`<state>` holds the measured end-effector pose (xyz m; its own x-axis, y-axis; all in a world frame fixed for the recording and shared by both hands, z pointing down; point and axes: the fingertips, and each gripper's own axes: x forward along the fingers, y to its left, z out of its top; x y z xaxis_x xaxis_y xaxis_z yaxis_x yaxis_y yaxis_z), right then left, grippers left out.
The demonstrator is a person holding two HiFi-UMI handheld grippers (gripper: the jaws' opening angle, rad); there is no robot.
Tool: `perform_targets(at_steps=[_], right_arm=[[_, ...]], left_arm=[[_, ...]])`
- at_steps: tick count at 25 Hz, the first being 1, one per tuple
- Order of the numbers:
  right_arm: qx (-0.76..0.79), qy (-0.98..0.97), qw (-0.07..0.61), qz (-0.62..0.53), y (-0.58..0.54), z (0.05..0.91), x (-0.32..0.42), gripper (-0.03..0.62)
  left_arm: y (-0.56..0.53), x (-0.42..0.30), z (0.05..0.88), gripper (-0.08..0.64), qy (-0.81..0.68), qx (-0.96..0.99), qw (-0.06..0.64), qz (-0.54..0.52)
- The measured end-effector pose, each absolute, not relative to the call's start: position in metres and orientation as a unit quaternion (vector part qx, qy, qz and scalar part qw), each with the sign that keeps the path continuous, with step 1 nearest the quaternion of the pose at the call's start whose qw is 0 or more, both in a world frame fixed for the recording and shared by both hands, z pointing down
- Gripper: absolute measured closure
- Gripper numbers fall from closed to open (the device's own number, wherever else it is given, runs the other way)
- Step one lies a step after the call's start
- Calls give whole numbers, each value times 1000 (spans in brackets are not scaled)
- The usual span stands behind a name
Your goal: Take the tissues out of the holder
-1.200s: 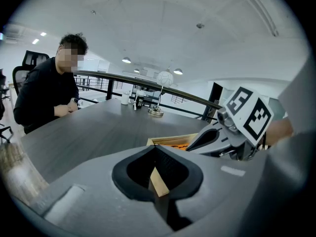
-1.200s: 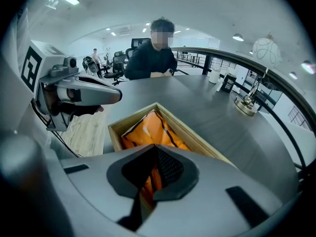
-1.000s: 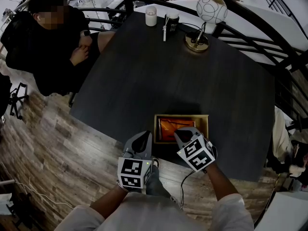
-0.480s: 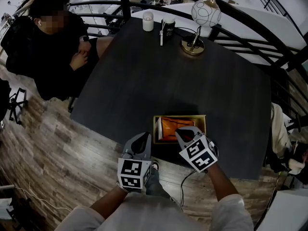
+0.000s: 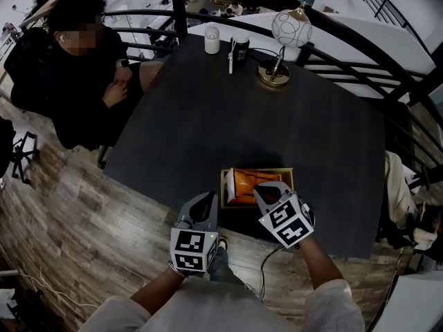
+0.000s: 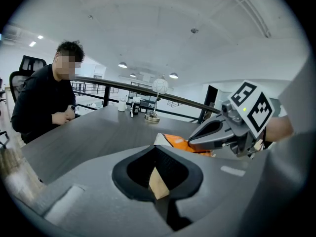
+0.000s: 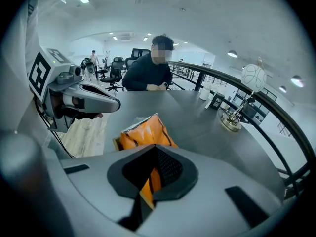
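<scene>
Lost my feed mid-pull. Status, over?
Left gripper shut on holder rim. Right gripper shut on orange tissue pack, tipped up, not clear of holder. Nothing above it.

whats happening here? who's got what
A person with a gripper in each hand is working on a tissue holder at the near edge of a dark table. The right gripper is shut on the orange tissue pack, which is tilted up and partly out of the holder. The left gripper is closed at the holder's near left corner and seems to be pinching its rim to steady it. Another person sits at the far left, not involved.
</scene>
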<state>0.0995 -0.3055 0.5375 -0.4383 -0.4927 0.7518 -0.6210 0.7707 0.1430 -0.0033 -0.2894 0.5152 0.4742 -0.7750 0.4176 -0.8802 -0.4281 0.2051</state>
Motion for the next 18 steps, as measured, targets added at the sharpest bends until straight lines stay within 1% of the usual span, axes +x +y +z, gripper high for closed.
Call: perform_targets(at_steps=[18], right_arm=[[363,-842,397,49,-299,492,103,583]], left_arm=[[-281,3,486,574,-482,852,174,112]])
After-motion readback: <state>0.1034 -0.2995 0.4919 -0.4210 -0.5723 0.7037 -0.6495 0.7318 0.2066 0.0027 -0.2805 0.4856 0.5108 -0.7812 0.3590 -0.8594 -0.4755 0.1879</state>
